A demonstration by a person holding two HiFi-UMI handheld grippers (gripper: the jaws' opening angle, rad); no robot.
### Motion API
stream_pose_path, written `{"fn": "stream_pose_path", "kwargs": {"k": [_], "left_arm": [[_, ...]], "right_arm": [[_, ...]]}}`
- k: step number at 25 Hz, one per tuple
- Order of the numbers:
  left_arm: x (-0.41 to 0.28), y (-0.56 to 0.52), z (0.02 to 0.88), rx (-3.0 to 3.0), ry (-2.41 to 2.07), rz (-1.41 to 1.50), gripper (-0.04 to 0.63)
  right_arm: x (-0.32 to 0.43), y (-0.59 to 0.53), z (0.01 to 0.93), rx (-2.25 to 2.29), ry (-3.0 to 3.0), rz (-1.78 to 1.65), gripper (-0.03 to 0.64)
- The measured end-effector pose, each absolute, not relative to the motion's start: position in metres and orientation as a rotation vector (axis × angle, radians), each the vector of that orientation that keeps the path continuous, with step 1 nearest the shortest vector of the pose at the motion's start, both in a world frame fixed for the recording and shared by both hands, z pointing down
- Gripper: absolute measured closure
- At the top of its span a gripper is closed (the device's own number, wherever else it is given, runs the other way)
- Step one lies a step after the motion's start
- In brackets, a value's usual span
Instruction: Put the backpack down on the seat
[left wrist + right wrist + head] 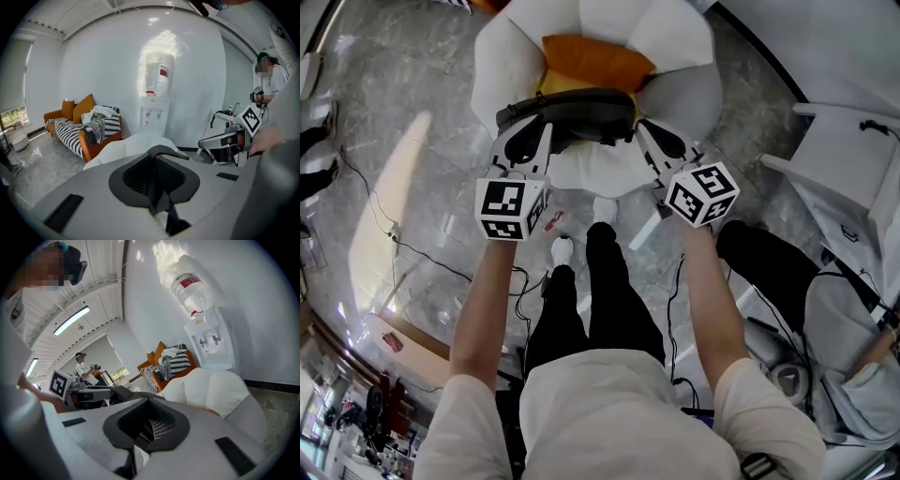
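The backpack (572, 111) shows from above as a black, dark-rimmed shape that hangs between my two grippers over the white armchair (680, 89). An orange cushion (598, 61) lies against the chair's back behind it. My left gripper (528, 133) is shut on the backpack's left end, my right gripper (652, 133) on its right end. In the left gripper view the jaws (157, 185) pinch a dark strap (166, 151) that runs toward the other gripper. The right gripper view has its jaws (144, 425) clamped on the same strap (123, 393). The backpack's lower body is hidden.
My legs and white shoes (605, 208) stand right at the chair's front. Cables (412, 248) trail over the marble floor at left. A white desk (848, 169) and dark bags (769, 258) crowd the right. A water dispenser (157, 93) and an orange sofa (84, 133) stand behind the chair.
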State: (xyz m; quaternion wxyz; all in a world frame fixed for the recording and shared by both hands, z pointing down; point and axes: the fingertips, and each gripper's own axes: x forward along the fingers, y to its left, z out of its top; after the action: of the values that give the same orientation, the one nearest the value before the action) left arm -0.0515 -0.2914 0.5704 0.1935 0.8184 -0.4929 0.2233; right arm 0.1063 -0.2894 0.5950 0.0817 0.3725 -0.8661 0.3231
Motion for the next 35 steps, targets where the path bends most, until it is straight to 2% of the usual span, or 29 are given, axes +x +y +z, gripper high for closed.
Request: {"fn": "stream_pose_path", "kwargs": {"k": [19, 35], "left_arm": [[-0.039, -0.303, 0.644, 2.279, -1.327, 0.673, 0.551], [-0.038, -0.327, 0.673, 2.289, -1.329, 0.694, 0.551]], "right_arm": [[0.098, -0.301, 0.646, 1.096, -2.592, 0.987, 0.594], [0.078, -0.326, 0.669, 1.084, -2.626, 0.973, 0.594]]}}
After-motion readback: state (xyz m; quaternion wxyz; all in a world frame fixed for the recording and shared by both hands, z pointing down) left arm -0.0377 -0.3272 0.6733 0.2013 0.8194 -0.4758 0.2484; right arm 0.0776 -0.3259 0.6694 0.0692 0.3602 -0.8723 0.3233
